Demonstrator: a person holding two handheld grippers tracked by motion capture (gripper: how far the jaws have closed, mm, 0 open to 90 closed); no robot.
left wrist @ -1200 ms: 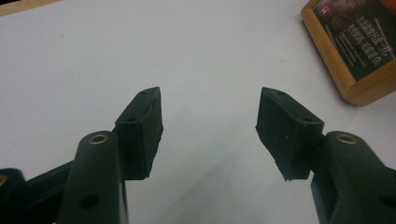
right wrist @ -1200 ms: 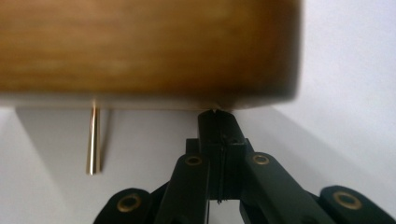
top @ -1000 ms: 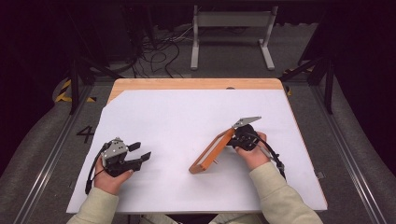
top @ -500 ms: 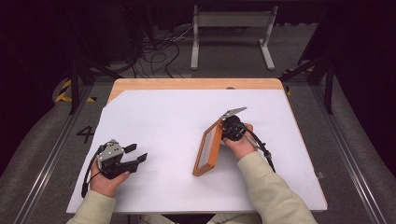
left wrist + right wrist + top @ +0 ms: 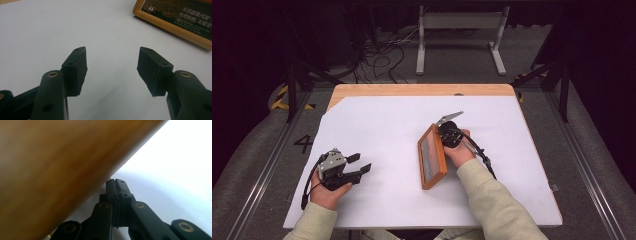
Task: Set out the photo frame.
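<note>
- Currently the step in hand looks like tipping or sliding the wooden picture frame (image 5: 432, 157) with the right gripper (image 5: 446, 134), so the advice hangs on how that gripper meets the frame's right edge.
- The frame lies on the white table cover (image 5: 387, 125), a little right of the cover's middle, its long side running away from the person and its glass face upward or slightly tilted; which of the two cannot be told from the high view.
- The right gripper sits just beside the frame's far right corner. In the right gripper view its jaws are pressed together with nothing between them, and the frame's wooden side (image 5: 62, 165) looms right against them.
- Judged from that, the closed tips work as a wedge or pusher. They should stay low, at the line where the frame's edge meets the cover, so the push goes under or along the wood and not over the glass.
- A slow, steady push along one line would keep the frame from spinning about its near corner.
- The left gripper (image 5: 357, 166) rests well to the left of the frame, jaws spread apart over bare cover, holding nothing; in the left gripper view the frame's corner (image 5: 175, 17) lies ahead of it.
- It could come across to the frame's left edge as a stop, should the frame slide.
</note>
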